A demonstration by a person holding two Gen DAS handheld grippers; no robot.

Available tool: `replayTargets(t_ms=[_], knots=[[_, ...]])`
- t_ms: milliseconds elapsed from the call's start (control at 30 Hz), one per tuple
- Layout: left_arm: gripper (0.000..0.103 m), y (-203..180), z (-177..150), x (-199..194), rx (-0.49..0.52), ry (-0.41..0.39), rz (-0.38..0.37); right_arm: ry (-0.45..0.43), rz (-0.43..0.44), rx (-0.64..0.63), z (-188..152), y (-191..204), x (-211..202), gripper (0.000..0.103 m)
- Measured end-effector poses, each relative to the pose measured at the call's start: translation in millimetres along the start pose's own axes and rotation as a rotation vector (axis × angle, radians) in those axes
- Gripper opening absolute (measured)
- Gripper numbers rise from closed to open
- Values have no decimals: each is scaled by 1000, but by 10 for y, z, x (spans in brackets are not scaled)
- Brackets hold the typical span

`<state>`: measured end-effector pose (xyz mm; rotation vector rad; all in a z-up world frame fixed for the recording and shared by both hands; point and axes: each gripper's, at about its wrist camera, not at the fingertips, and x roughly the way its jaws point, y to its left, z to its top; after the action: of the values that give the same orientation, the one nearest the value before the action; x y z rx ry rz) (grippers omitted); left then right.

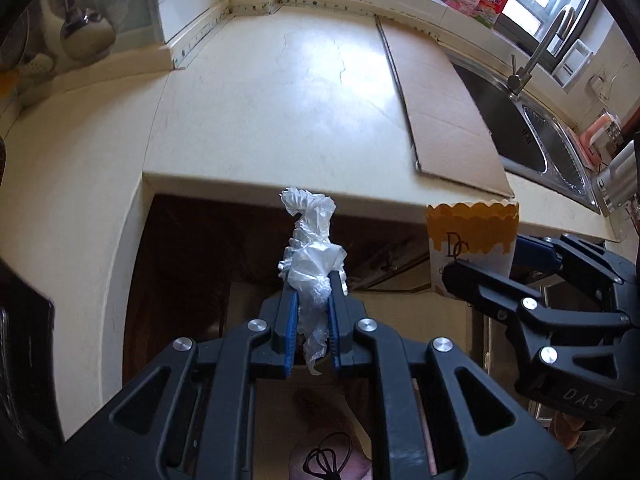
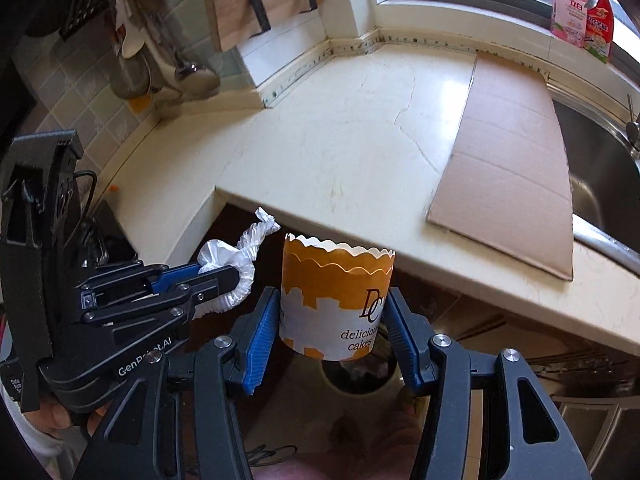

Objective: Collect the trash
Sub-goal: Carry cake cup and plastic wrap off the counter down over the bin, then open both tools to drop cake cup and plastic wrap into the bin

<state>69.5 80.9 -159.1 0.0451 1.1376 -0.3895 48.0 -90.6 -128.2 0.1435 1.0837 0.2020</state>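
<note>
- Left gripper [image 1: 314,280] — blue pads clamped tight on a crumpled clear plastic wrapper [image 1: 310,248], which sticks up at centre frame, below the countertop's [image 1: 260,112] front edge.
- Right gripper [image 2: 334,308] — jaws squeezed on a paper cake cup [image 2: 334,300], orange and white, scalloped rim upward, lower centre of frame.
- Flat cardboard sheet [image 2: 508,160] lies on the countertop at right, just beside the steel sink [image 1: 520,120].
</note>
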Motion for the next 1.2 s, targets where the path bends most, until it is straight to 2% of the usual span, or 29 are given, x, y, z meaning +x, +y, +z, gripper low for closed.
replayTargets(t_ms=[100,200,333,533,667,767,833,1000,1133,1200], knots=[[10,88,-255,162,-38,52,4,43,-3,-41,-235,87,134,53],[10,150,-497,304,-34,92,33,80,-3,-88,-473,142,276,53],[10,256,-734,492,-52,137,52,153,4,-119,-680,80,565,53],[10,365,-1011,925,-89,205,26,257,21,-122,-1020,-73,1106,53],[10,347,-1284,1428,-80,225,18,313,22,-114,-1329,-206,1588,53],[11,423,-1495,1890,-147,257,-13,352,16,-89,-1582,-335,2000,53],[11,464,-1659,2208,-172,269,-5,374,8,-81,-1772,-414,2288,53],[11,687,-2021,3002,-294,330,-65,434,-21,-109,-2198,-612,3059,54],[11,677,-2193,3513,-239,350,-34,460,-25,-162,-2489,-714,3539,54],[11,614,-2219,3722,-208,360,-34,469,-19,-161,-2503,-805,3724,54]])
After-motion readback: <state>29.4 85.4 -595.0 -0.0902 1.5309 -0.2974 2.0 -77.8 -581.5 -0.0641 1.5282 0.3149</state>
